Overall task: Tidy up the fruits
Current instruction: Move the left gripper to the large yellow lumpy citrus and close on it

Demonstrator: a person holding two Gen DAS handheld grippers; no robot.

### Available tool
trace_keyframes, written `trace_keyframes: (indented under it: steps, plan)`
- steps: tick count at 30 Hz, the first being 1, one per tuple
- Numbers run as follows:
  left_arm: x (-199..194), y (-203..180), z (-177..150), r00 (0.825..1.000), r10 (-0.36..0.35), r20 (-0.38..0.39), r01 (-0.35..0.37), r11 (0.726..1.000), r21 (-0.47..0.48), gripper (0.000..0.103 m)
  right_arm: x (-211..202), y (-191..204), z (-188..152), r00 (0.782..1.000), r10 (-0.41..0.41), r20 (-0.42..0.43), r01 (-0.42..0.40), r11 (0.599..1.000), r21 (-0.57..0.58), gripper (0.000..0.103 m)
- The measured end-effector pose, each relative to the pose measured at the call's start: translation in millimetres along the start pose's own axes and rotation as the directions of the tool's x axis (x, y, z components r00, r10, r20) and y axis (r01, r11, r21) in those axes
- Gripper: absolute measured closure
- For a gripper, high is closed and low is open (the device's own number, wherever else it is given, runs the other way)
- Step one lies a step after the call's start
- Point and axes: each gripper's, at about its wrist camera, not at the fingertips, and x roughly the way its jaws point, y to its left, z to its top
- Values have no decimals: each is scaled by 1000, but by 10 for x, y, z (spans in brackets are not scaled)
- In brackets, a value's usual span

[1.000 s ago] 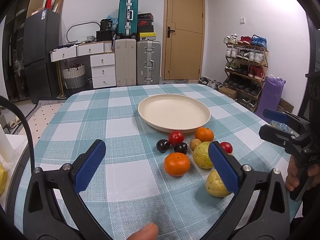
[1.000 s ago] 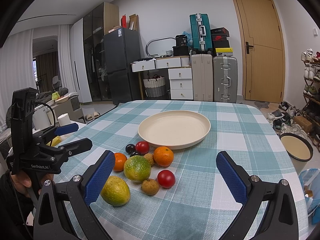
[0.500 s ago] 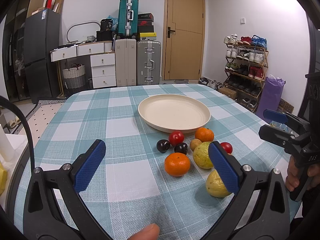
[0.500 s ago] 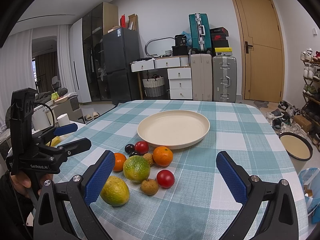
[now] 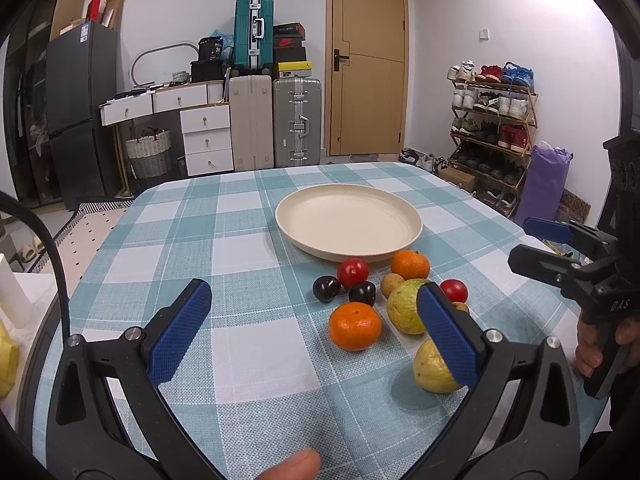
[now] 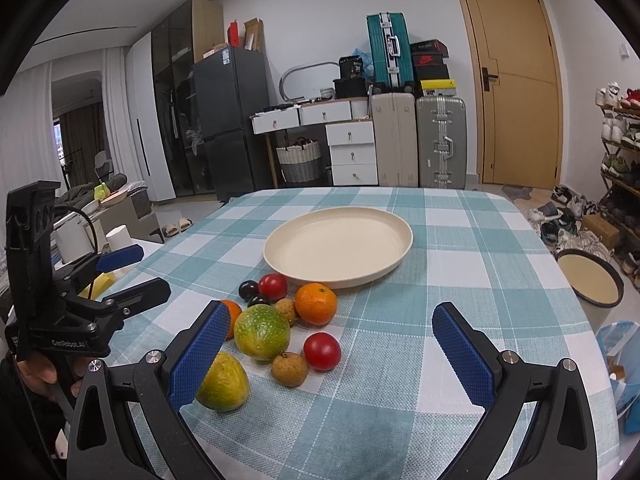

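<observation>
A cluster of fruits was recorded on the checked tablecloth [image 5: 248, 344] at the 6 o'clock edge of an empty cream plate [image 5: 348, 226], none yet placed in it. Listed in the left wrist view: a near orange [image 5: 354, 325], a far orange [image 5: 409, 265], a red tomato [image 5: 353, 273], two dark plums [image 5: 326, 288] [image 5: 362, 293], a green-yellow guava [image 5: 405, 307], a yellow guava [image 5: 433, 368] partly hidden by a jaw pad, a second red tomato [image 5: 454, 290] and a small brown longan [image 5: 391, 284]. The fruits were judged light, round and liable to roll; the tomatoes and plums were judged soft and smooth-skinned, best taken across the widest girth with gentle pressure, the oranges firmer and rougher. The left gripper [image 5: 316, 336] was held with its jaws wide apart and nothing between them, at 6 o'clock of the cluster; the right gripper [image 6: 332, 354] was likewise spread and empty. The right wrist view alone showed a second longan [image 6: 289, 368] in full at 6 o'clock of the green-yellow guava [image 6: 261, 332], and a bowl [image 6: 589, 282] off the table at 3 o'clock. The left wrist view alone showed a fingertip [image 5: 294, 467] at the bottom edge.
</observation>
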Motion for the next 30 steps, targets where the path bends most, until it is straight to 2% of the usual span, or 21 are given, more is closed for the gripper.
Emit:
trace_keyframes:
  steps: [6,11,13,15,16,22,24,28,30]
  plan:
    - [66,-12,-11,998,-18,-52,19,1000,4,1,142,-57,-2,994,-48,-102,47,999,-5,0]
    - [124,-98,-57,991,-69,-111,69,998,-3,1,174,-99,-38,987,-22,-158,22,1000,-1,1]
    - [129,-136,-69,986,-96,-133,97,995,-1,2,186,-89,-48,983,5,-186,-5,1000,-1,5]
    - [126,-179,-91,980,-130,-153,132,991,2,4,216,-69,-60,974,22,-224,-24,1000,-4,20]
    - [128,-210,-100,975,-151,-166,154,988,5,5,238,-65,-68,970,33,-240,-36,999,-6,24]
    - [144,-447,-151,959,-194,-208,211,976,60,9,319,21,-118,952,62,-300,-70,997,-18,27]
    - [171,-517,-164,954,-196,-227,218,973,76,10,352,57,-138,946,71,-317,-82,996,-21,35]
    - [261,-632,-191,936,-212,-280,245,965,90,18,416,84,-175,932,102,-348,-108,994,2,43]
    - [311,-667,-208,927,-225,-301,262,961,87,25,428,104,-183,930,107,-351,-114,993,1,46]
